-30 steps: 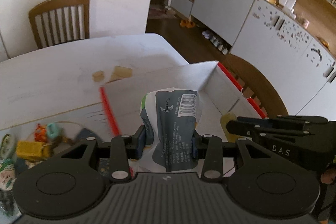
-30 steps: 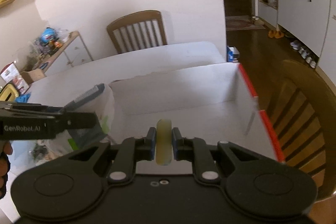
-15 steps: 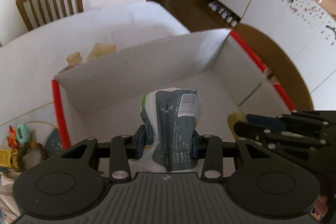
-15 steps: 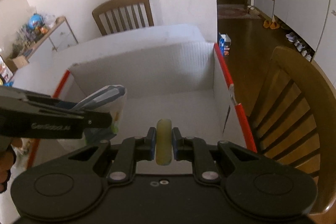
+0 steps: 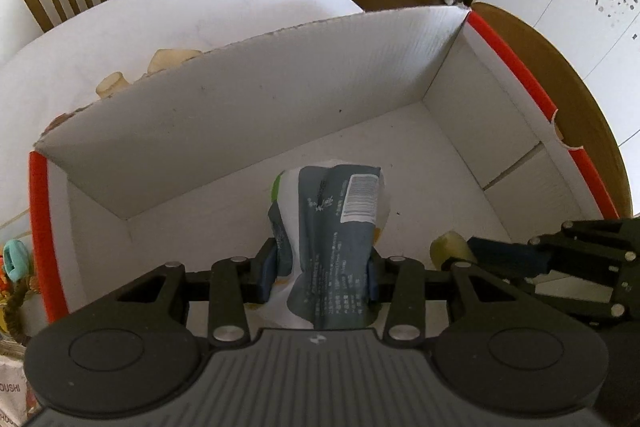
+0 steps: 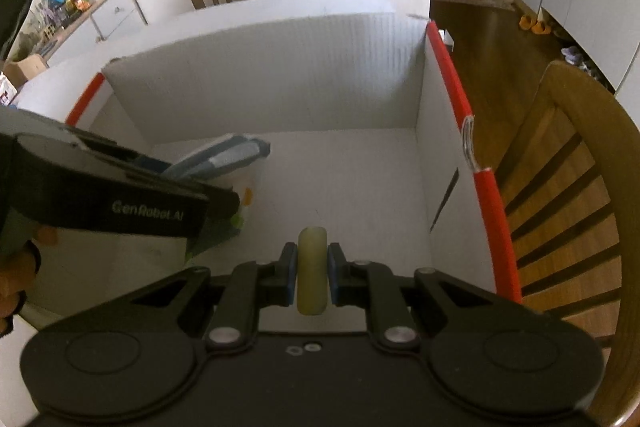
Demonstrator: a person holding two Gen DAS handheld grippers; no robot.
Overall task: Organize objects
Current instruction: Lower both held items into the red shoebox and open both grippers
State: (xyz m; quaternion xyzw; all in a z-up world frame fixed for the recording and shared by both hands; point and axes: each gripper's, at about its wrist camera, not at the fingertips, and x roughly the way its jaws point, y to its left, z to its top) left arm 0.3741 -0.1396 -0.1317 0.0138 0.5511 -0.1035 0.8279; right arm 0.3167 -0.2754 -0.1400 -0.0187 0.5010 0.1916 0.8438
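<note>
Grey pouch [image 5: 332,235] clamped in left hand-held gripper [image 5: 322,269], inside box [image 5: 248,95].

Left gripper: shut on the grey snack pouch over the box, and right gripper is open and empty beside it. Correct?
Not quite. The right gripper is not open and empty: the right wrist view shows it shut on a pale yellow roll. The rest holds: the left gripper is shut on the grey snack pouch over the white box.
</note>
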